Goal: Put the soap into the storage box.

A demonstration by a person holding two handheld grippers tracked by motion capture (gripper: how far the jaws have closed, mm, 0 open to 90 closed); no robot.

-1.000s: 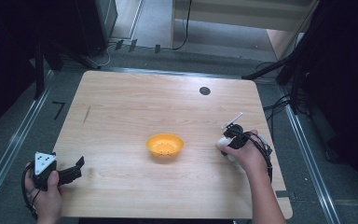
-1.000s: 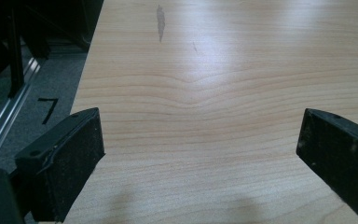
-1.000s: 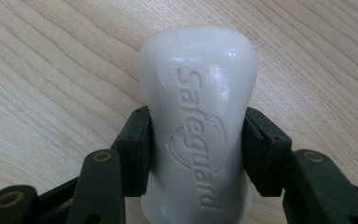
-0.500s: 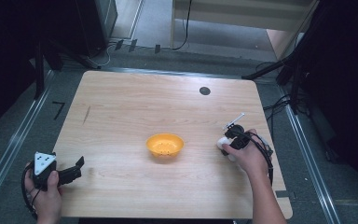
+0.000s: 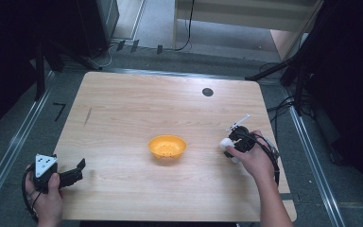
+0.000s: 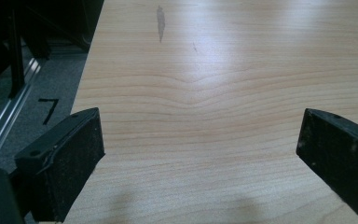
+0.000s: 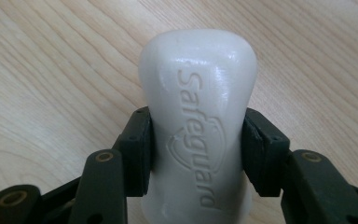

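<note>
Your right gripper (image 7: 196, 154) has just closed on the white soap bar (image 7: 198, 116), right of centre on the tabletop (image 5: 123, 118): grasp secured, ready to lift toward the orange bowl (image 5: 167, 146). Your left gripper (image 6: 200, 154) stays spread, lower left.

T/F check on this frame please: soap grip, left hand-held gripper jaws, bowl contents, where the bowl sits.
1. The right hand-held gripper is shut on the white soap bar. True.
2. The left hand-held gripper holds a sponge. False: its jaws stand wide apart over bare table.
3. The soap lies inside the orange bowl. False: the bowl looks empty, and the soap is off to its right in the high view.
4. The bowl sits near the middle of the table. True.
5. The soap bears raised lettering. True.
</note>
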